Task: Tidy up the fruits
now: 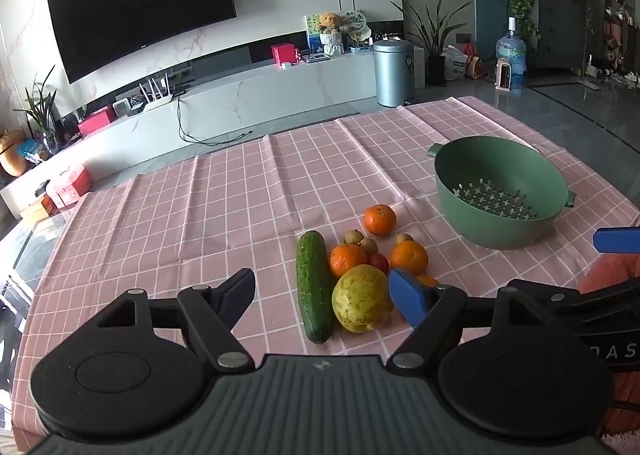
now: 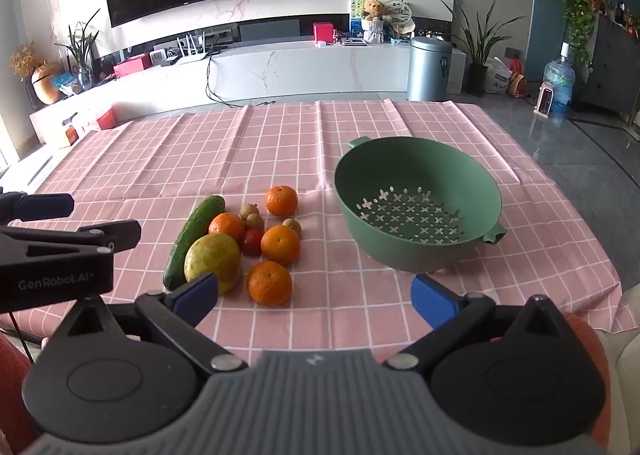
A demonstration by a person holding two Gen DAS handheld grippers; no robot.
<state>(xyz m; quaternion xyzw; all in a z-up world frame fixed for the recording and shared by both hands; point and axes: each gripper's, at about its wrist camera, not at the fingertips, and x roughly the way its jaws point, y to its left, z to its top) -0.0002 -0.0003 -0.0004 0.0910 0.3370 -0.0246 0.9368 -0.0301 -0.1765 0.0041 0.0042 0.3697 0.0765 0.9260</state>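
A pile of fruit lies on the pink checked cloth: a cucumber, a yellow-green fruit, several oranges, a small red fruit and small brown fruits. To its right stands a green colander, nothing in it. My left gripper hangs open over the near end of the cucumber and the yellow-green fruit, touching neither. My right gripper is open and holds nothing, near the closest orange and the colander.
Beyond the table's far edge are grey floor, a white TV cabinet and a metal bin. The cloth drops off at the right edge. Bare cloth lies left of the cucumber and behind the pile.
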